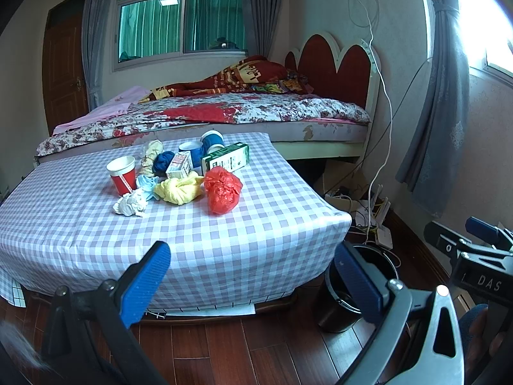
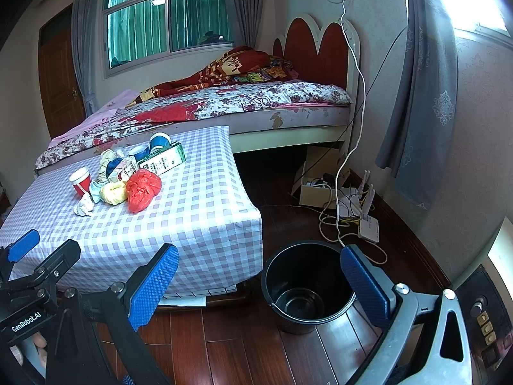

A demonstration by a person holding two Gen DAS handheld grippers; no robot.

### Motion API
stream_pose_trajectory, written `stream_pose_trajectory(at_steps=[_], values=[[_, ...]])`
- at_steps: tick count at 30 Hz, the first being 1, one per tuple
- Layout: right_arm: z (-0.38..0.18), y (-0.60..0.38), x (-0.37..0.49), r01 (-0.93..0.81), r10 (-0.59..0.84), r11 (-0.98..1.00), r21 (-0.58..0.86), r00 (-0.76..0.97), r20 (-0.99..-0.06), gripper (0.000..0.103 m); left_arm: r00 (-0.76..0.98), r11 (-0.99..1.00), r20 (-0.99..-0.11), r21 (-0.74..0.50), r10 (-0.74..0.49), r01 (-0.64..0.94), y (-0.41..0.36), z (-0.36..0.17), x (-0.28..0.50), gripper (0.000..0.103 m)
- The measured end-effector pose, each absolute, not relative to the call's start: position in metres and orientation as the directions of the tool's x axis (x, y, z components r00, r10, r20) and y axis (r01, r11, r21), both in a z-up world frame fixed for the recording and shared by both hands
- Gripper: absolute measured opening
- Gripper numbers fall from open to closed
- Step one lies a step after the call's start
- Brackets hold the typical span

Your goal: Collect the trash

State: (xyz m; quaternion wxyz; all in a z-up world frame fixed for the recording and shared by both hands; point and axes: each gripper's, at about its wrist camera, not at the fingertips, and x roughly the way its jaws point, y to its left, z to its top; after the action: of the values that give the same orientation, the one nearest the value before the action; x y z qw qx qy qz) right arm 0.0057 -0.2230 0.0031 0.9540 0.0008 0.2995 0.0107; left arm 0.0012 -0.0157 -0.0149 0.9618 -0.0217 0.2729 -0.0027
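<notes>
A pile of trash lies on the checked table: a red plastic bag, a yellow wad, a white paper ball, a red paper cup, a green-white carton, blue cups and small boxes. A black bucket stands on the floor right of the table. My left gripper is open and empty, well short of the pile. My right gripper is open and empty near the bucket.
A bed stands behind the table. Cables, a white router and a cardboard box lie on the wooden floor by the right wall. Grey curtains hang at the right.
</notes>
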Motion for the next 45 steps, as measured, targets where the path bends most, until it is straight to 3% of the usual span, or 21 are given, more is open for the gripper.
stream_pose_trajectory(at_steps=[45], values=[[-0.0026, -0.2176, 0.0063, -0.027, 0.031, 1.000, 0.016, 0.809, -0.587, 0.102, 0.839, 0.999, -0.545, -0.042, -0.004, -0.022, -0.0044, -0.0113, 0.0013, 0.102]])
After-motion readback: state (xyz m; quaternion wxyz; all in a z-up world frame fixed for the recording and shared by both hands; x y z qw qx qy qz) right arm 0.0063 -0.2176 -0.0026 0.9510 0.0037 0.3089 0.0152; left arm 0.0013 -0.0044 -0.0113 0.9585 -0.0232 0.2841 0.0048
